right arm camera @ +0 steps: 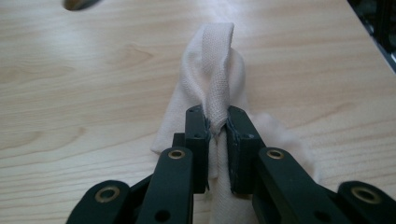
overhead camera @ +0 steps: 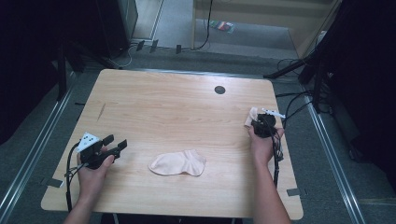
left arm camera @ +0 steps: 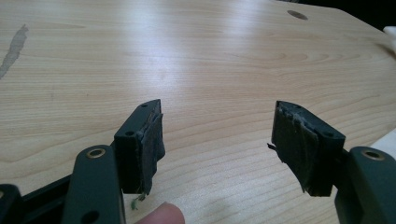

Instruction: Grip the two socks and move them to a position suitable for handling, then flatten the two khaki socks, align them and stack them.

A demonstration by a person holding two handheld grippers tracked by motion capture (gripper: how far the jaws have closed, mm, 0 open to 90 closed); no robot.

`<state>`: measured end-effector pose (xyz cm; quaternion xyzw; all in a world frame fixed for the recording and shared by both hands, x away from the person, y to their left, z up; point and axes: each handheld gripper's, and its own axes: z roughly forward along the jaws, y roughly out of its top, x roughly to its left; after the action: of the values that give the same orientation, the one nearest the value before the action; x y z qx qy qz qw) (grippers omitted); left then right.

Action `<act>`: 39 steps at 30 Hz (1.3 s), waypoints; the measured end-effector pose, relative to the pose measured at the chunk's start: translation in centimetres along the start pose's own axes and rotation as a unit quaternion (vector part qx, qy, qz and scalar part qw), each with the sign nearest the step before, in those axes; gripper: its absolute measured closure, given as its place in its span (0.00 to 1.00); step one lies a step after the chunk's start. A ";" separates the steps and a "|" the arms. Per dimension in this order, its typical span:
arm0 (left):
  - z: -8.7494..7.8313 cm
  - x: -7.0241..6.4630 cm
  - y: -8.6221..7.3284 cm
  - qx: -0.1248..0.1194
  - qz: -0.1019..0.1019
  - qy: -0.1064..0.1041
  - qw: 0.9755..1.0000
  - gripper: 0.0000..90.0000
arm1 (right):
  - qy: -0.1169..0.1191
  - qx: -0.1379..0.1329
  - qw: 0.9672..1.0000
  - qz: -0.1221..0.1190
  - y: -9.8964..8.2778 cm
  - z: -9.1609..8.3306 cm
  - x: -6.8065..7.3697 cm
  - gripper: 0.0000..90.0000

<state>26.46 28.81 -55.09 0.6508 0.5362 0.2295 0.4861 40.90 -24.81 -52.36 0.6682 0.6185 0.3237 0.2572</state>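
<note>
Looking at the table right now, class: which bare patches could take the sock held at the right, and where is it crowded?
The table lies bare across its far half, between the dark round hole and the left edge. Another bare patch sits between the left gripper, jaws open, and the flat sock. It is crowded by the right edge, where the right gripper pinches the second sock.

A lab-like recording room: pale wooden worktop (overhead camera: 177, 107) on grey carpet (overhead camera: 187, 58), cables (overhead camera: 294, 100) trailing right, dark equipment stands (overhead camera: 322, 70) around.

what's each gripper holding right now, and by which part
Right gripper: shut on a pale sock, pinching its ribbed cuff band. Left gripper: open, holding nothing.
</note>
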 end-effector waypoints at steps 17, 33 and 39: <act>0.0 -0.1 0.0 -0.001 0.003 0.002 1.000 0.39 | 0.140 -0.051 0.985 -0.088 1.0 -5.4 10.5 0.91; 0.0 -0.2 0.0 0.000 0.004 0.003 1.000 0.41 | 0.215 0.000 0.952 -0.218 -2.8 -1.9 21.0 0.90; 0.0 -0.2 0.0 -0.002 0.003 0.005 1.000 0.41 | 0.242 0.028 0.946 -0.214 -3.7 0.3 21.4 0.59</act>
<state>26.44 28.65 -55.05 0.6506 0.5362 0.2349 0.4837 39.24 -3.12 -52.84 0.4289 0.7990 0.3959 0.1445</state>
